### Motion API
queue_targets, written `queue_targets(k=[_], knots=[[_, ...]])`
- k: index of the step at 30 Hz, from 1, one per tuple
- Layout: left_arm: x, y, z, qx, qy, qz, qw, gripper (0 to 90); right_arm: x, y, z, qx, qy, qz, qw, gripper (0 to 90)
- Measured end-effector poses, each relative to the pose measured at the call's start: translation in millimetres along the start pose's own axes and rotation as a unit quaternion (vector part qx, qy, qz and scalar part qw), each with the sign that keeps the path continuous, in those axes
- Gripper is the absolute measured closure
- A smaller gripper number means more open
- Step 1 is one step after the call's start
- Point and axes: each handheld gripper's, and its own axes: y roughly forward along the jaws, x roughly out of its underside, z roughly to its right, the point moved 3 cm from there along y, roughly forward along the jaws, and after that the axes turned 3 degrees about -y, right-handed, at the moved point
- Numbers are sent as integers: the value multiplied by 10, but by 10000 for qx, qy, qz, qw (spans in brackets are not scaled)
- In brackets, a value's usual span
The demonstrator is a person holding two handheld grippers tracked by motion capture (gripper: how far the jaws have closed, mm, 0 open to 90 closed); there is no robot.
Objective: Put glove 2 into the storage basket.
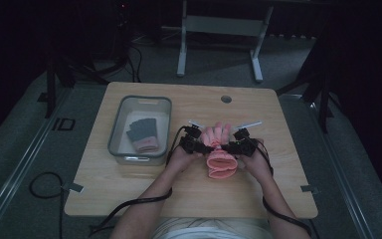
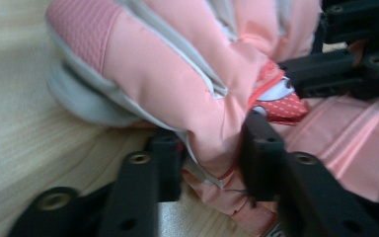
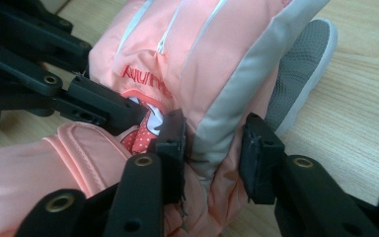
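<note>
A pink padded glove (image 1: 222, 160) with grey trim lies at the middle of the wooden table (image 1: 258, 109), fingers pointing away from the person. In the left gripper view, my left gripper (image 2: 209, 148) is shut on a fold of the glove (image 2: 177, 74) at its wrist side. My right gripper (image 3: 212, 143) pinches the grey side seam of the glove (image 3: 217, 49) from the opposite side. In the high view, the left gripper (image 1: 205, 148) and the right gripper (image 1: 229, 147) meet at the glove's narrow middle. The glove's cuff (image 1: 222, 169) faces the person.
A grey plastic bin (image 1: 114, 134) stands left of the hands and holds a grey and pink glove (image 1: 143, 135). A round cable hole (image 1: 226, 98) sits near the table's far edge. Cables trail off the front edge. Beyond the table stands a white frame (image 1: 219, 25).
</note>
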Motion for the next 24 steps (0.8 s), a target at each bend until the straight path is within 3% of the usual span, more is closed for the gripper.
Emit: queue_targets(k=[5, 10, 13, 24], knots=[[-56, -54, 108, -148, 183, 4, 9997, 748, 34, -52, 11, -68, 184, 261, 9995, 696], [-143, -159, 254, -219, 444, -35, 9988, 756, 37, -174, 9, -133, 273, 478, 9984, 709], [-202, -241, 312, -203, 492, 42, 9986, 757, 8, -252, 7, -180, 309, 599, 9976, 712], [-403, -591, 455, -314, 631, 283, 9971, 761, -277, -514, -121, -107, 138, 969, 9951, 713]])
